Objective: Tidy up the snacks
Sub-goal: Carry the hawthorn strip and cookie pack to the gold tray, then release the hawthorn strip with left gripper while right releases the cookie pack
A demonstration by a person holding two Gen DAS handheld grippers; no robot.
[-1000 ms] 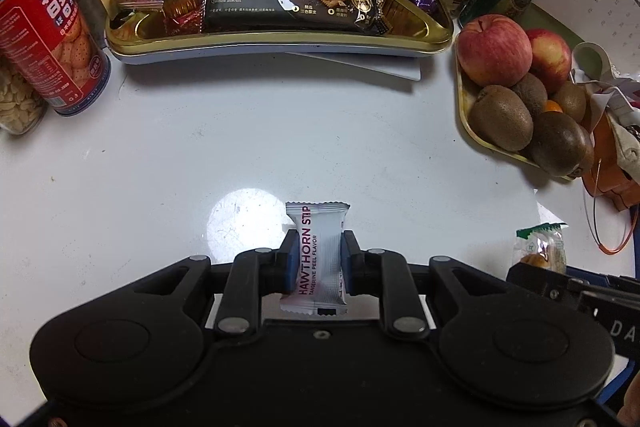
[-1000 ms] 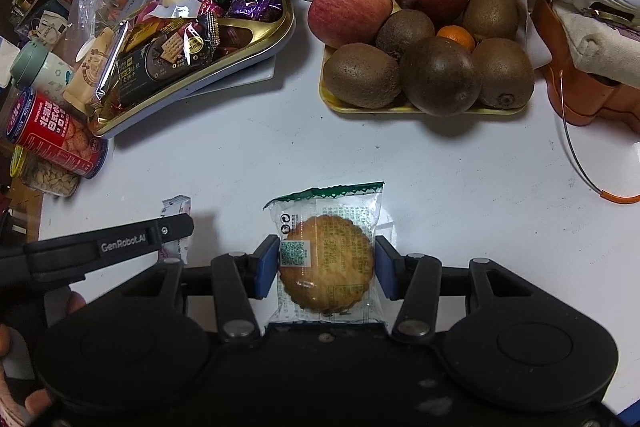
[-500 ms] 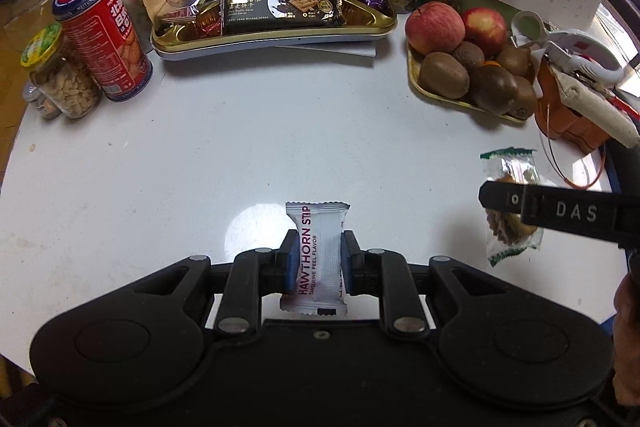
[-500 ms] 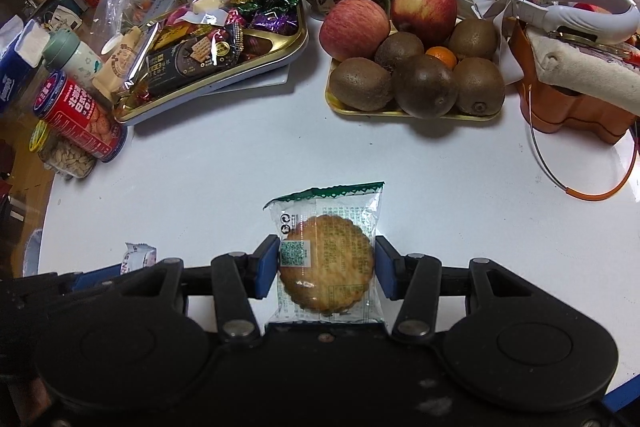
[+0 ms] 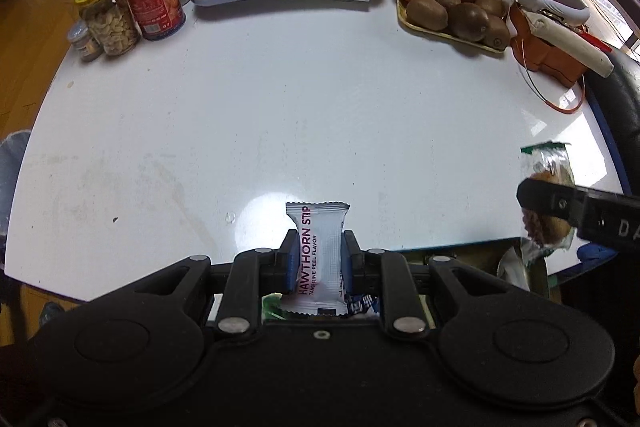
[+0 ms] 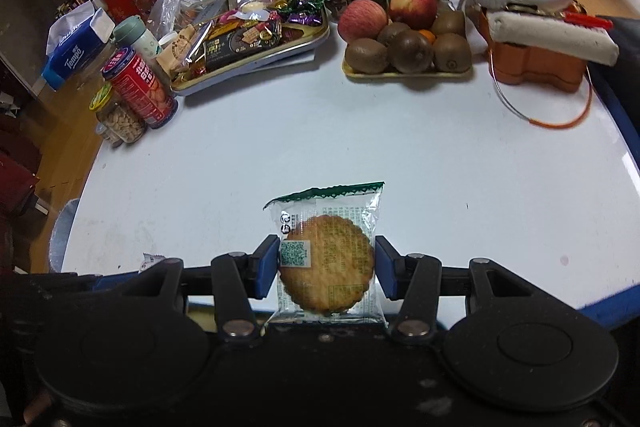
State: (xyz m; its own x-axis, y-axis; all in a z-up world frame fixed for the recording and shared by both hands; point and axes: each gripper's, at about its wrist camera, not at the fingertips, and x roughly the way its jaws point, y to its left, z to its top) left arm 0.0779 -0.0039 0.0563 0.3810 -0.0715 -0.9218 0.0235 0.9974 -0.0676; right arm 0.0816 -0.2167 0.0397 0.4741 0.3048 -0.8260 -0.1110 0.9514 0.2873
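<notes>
Left gripper [image 5: 318, 263] clamped on white hawthorn strip packet [image 5: 319, 259] — held upright above near edge of white table [image 5: 300, 107]. Right gripper [image 6: 326, 267] closed on clear-wrapped round biscuit [image 6: 327, 267], also over near edge. Gold snack tray [image 6: 256, 61] at far side, well apart — fruit tray [image 6: 404, 74] to its right.

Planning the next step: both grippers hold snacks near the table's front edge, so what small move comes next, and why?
Probably lower the left gripper, shut on the white hawthorn strip packet, toward the container just visible below the white table's edge; wrappers already lie there.
</notes>
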